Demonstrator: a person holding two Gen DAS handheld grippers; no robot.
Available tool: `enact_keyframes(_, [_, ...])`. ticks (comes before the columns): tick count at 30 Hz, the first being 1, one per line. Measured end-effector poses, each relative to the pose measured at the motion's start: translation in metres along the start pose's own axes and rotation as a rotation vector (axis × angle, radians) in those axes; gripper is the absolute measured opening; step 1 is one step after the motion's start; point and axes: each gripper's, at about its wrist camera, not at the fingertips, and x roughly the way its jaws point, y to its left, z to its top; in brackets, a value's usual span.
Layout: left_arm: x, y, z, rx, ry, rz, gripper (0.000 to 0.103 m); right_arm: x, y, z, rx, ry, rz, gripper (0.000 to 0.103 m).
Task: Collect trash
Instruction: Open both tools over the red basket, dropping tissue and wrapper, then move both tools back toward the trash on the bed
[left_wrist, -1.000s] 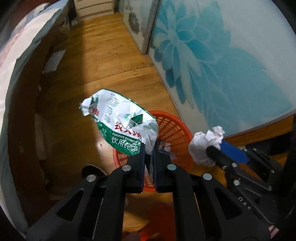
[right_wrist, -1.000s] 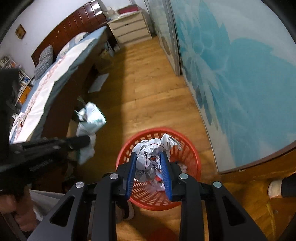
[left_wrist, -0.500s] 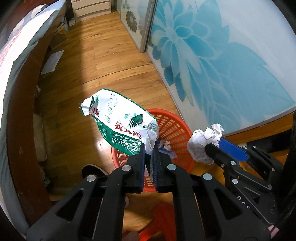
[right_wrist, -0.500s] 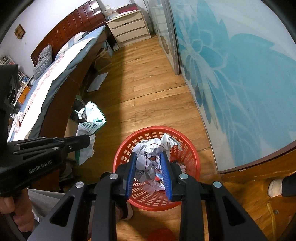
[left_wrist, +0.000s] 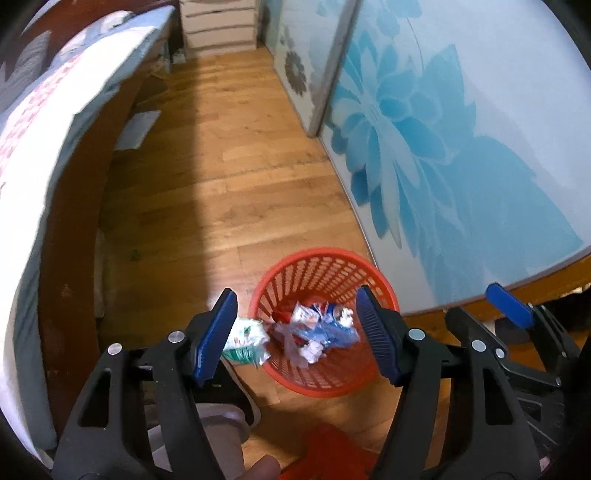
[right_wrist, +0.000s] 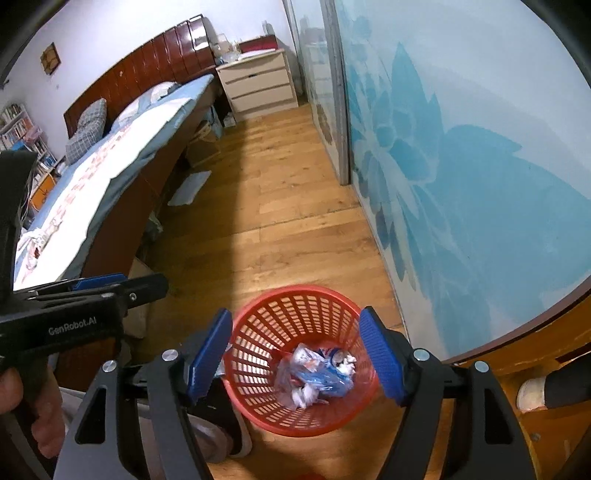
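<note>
In your left wrist view, your left gripper (left_wrist: 297, 332) stands spread wide, its jaws having just been opening, with nothing pinched between the blue pads (left_wrist: 216, 334). Below it sits the red basket (left_wrist: 325, 266) on the wooden floor (left_wrist: 229, 192), holding crumpled paper and plastic trash (left_wrist: 317, 332). The green-and-white bag (left_wrist: 247, 343) hangs at the basket's left rim, just beside your left pad. Your right gripper (left_wrist: 509, 306) shows at the right edge.

In your right wrist view, your right gripper (right_wrist: 295, 350) is likewise spread, its jaws having just been opening, and empty. The basket (right_wrist: 295, 299) lies directly beneath, trash (right_wrist: 317, 373) heaped inside. Your left gripper (right_wrist: 122, 288) juts in from the left, beside the bed (right_wrist: 110, 177).
</note>
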Motion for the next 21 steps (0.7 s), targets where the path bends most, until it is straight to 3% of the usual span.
enact_keyframes(8, [-0.059,0.041,-0.002,-0.105,-0.193,0.011,0.067,-0.015,0.015,0.003,0.001,-0.018,0.037,0.072])
enact_keyframes(15, [-0.121,0.109,-0.002,-0.233,-0.335,0.037,0.068,-0.016,0.024,-0.004,0.013,0.004,0.045,0.075])
enact_keyframes(21, [-0.176,0.179,-0.009,-0.320,-0.440,0.162,0.074,-0.020,0.058,0.003,-0.034,-0.015,0.117,0.075])
